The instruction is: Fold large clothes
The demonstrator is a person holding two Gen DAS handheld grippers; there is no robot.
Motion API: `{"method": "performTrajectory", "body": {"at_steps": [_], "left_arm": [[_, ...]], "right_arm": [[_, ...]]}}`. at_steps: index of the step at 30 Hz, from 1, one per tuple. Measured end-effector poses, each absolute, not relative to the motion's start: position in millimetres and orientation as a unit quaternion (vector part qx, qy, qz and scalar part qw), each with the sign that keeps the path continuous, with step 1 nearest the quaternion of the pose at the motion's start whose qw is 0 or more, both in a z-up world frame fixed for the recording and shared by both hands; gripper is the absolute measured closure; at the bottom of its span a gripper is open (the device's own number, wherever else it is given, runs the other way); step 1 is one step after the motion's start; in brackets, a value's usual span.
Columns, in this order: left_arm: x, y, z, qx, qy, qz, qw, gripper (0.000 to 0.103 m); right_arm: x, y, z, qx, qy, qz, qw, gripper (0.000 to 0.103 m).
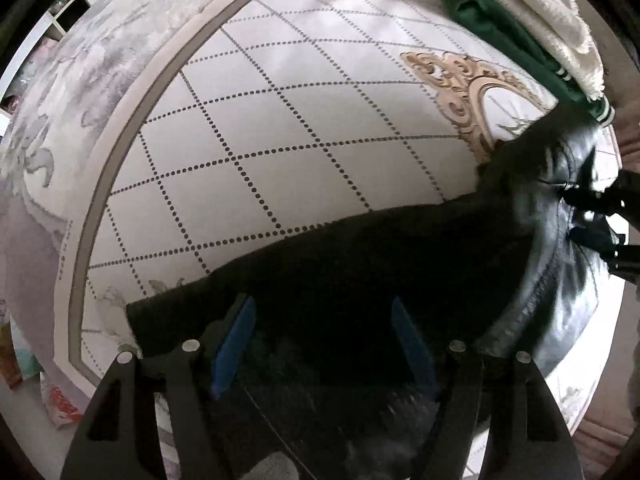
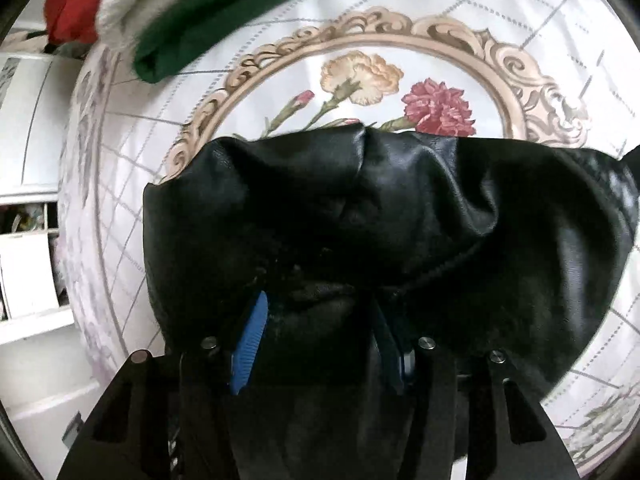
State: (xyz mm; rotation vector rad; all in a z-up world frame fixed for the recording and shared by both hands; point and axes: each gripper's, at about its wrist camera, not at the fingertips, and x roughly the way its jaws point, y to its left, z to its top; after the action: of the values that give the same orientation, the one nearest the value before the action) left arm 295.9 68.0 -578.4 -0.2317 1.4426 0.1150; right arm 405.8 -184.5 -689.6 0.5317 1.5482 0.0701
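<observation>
Red carnation (image 2: 438,108) (right wrist only).

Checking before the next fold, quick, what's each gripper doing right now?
Left gripper: open, jaws wide above the black garment, nothing pinched.
Right gripper: partly open over the black leather-like garment; a grip cannot be told.

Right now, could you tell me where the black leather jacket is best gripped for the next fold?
Probably at the black leather jacket's puckered far hem, coming straight down from above. It lies flat on the floral bedspread, and that raised ridge gives the pads something to pinch.
</observation>
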Motion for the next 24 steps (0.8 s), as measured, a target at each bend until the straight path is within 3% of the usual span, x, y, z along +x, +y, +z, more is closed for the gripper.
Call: {"method": "performTrajectory", "body": {"at_steps": [6, 10, 14, 18, 23, 24], "left_arm": [[288, 50, -535, -0.115, 0.643, 0.036, 0.757, 0.034], [299, 19, -534, -0.126, 0.645, 0.022, 0.753, 0.034], [336, -12, -564, -0.122, 0.652, 0.021, 0.748, 0.034], [363, -22, -602, -0.111, 0.668, 0.037, 0.735, 0.026], [364, -18, -597, -0.112, 0.655, 0.031, 0.747, 0.023], [363, -18, -596, -0.108, 0.654, 0.033, 0.748, 0.023]], "right_arm": [[369, -194, -643, 0.201, 0.688, 0.049, 0.695, 0.049], [340, -230, -631, 0.211, 0.689, 0.031, 0.693, 0.047], [327, -290, -647, 0.251, 0.668, -0.013, 0.701, 0.021], [338, -339, -693, 0.316, 0.66, -0.02, 0.682, 0.021], [358, -355, -745, 0.417, 0.639, 0.031, 0.645, 0.021], [358, -356, -742, 0.428, 0.618, 0.037, 0.658, 0.037]]}}
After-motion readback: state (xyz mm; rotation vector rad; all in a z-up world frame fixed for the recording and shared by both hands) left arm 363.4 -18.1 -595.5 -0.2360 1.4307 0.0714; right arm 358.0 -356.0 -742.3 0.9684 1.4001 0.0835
